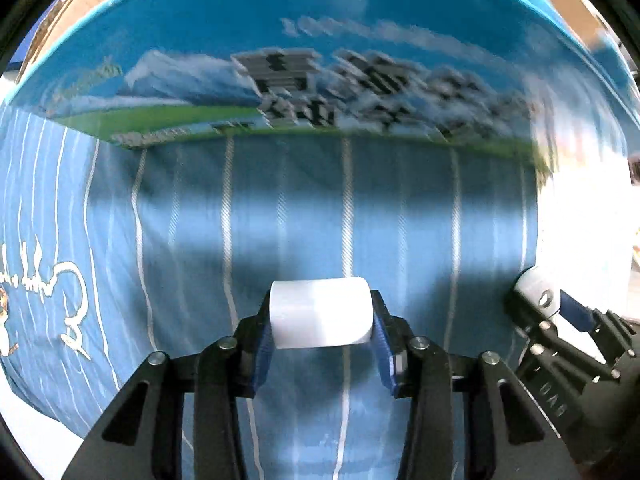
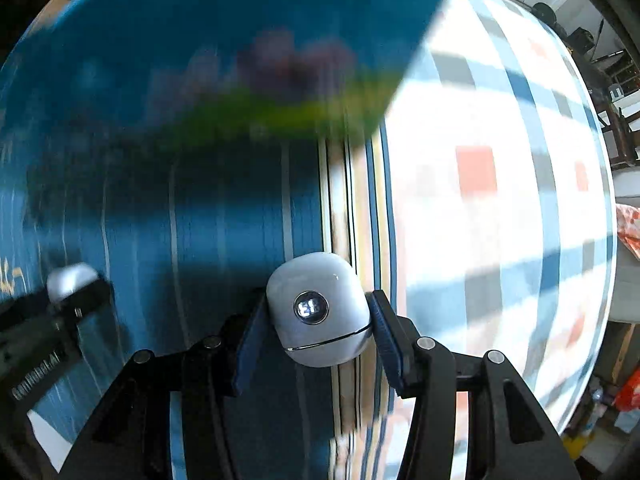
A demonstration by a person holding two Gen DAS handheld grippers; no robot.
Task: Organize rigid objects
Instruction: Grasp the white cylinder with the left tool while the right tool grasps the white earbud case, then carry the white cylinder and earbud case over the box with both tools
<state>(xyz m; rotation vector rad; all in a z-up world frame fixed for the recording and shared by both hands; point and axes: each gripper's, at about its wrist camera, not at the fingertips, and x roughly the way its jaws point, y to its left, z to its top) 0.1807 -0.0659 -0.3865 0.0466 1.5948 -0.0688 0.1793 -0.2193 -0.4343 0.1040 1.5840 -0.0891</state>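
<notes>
— What's the left claw got?
— It grips a white cylinder over the blue striped cloth, with a blue box at 12 o'clock.
— And the right claw?
— Clamped on a white earbud case, just above the cloth's edge.

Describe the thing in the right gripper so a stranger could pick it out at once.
Start at the blue striped cloth. Above its edge, the right gripper clamps a rounded grey-white case. Unlike the plain white cylinder in the left gripper, it has a round dark display and a seam.
</notes>
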